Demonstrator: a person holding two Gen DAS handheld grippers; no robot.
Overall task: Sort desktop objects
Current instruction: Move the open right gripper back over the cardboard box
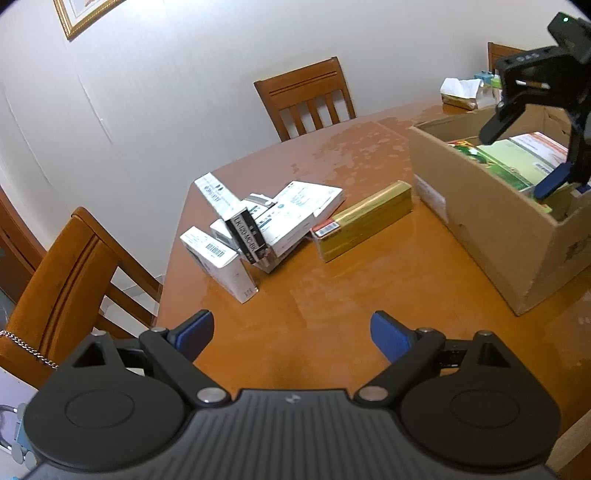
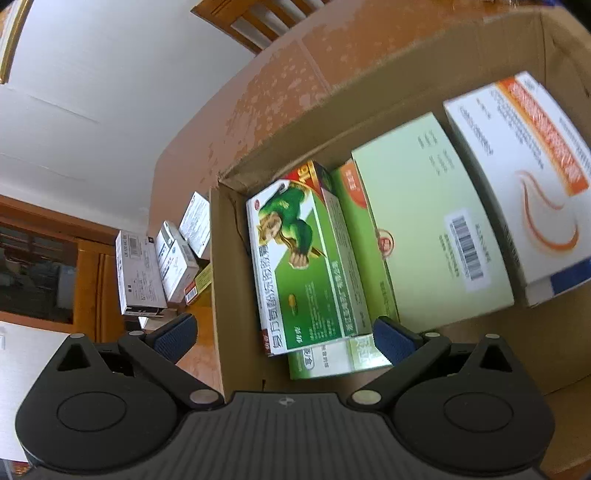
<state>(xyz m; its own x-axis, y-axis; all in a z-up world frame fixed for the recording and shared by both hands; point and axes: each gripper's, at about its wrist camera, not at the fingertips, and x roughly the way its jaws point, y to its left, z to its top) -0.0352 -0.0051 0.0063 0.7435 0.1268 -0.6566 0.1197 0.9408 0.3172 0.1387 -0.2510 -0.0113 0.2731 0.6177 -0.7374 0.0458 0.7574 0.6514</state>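
A heap of white boxes (image 1: 258,221) with one black-sided box lies on the brown table (image 1: 332,295), and a long gold box (image 1: 364,221) rests beside it. My left gripper (image 1: 291,332) hovers open over bare table in front of the heap, holding nothing. An open cardboard carton (image 1: 491,236) at the right holds a green box with a figure on it (image 2: 295,266), a pale green box (image 2: 432,221) and a white and orange box (image 2: 524,177). My right gripper (image 2: 284,339) hangs open over the carton, its jaws straddling the carton's left wall; it also shows as the right gripper (image 1: 517,162).
Wooden chairs stand at the table's far side (image 1: 306,96) and left corner (image 1: 62,288). A tissue pack (image 1: 461,92) sits behind the carton. A picture frame (image 1: 81,14) hangs on the white wall. Bare tabletop lies between the heap and the carton.
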